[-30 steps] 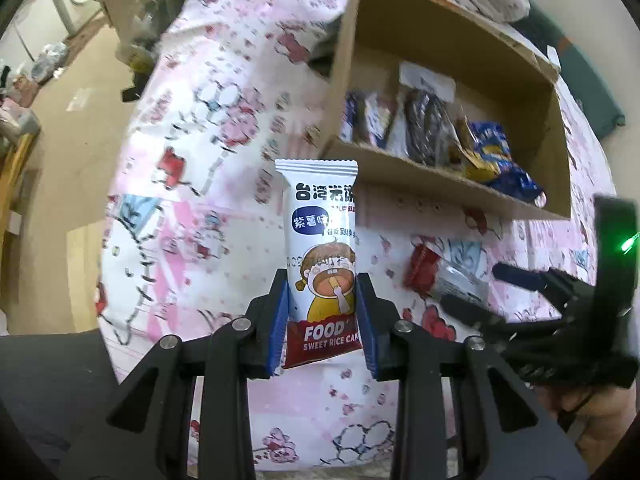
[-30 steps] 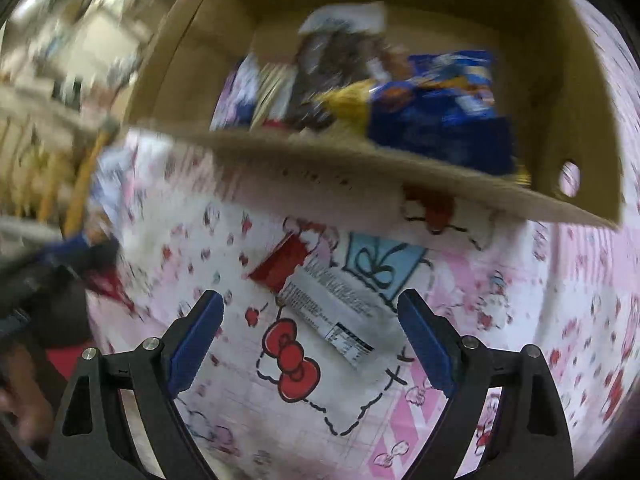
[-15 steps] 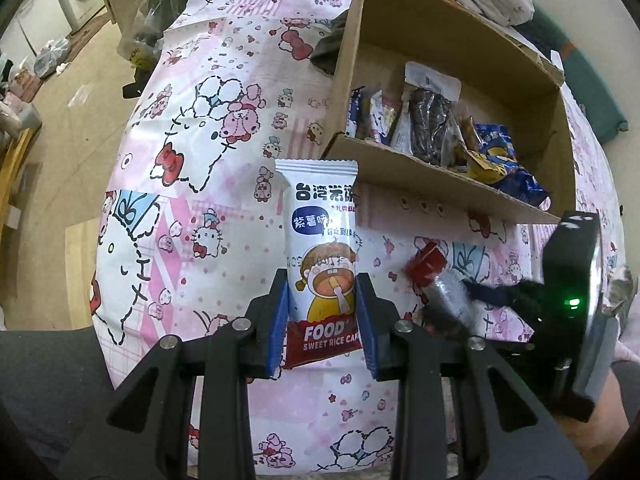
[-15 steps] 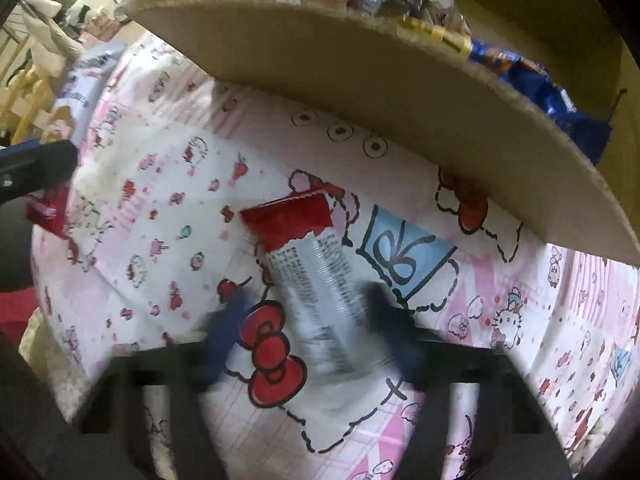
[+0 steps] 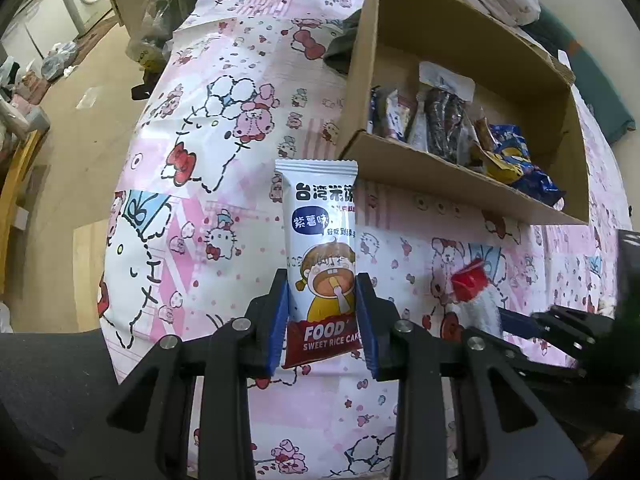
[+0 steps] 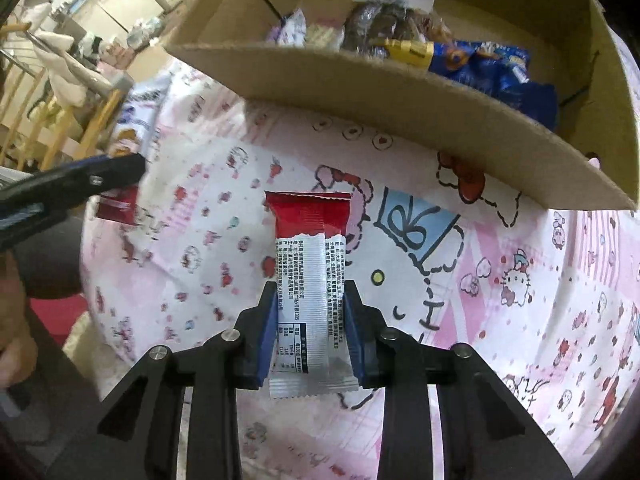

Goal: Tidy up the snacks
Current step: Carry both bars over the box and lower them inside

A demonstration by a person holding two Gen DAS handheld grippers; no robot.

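My left claw (image 5: 322,322) is clamped on the lower half of a glossy white rice cake packet (image 5: 322,256), which stands upright between the blue pads, its crimped top edge pointing away from me and a cartoon child printed on the front. My right claw (image 6: 310,334) grips a second packet (image 6: 308,280) the same way, back side toward the camera: crinkly white foil with fine print and a red band at the far end. Under both lies a soft pink cartoon-print sheet (image 5: 224,168). Ahead of the claws, beyond the packets, sits an open corrugated cardboard box (image 6: 360,92) with a row of snack bags (image 6: 476,62) inside: blue, yellow and dark wrappers leaning together.
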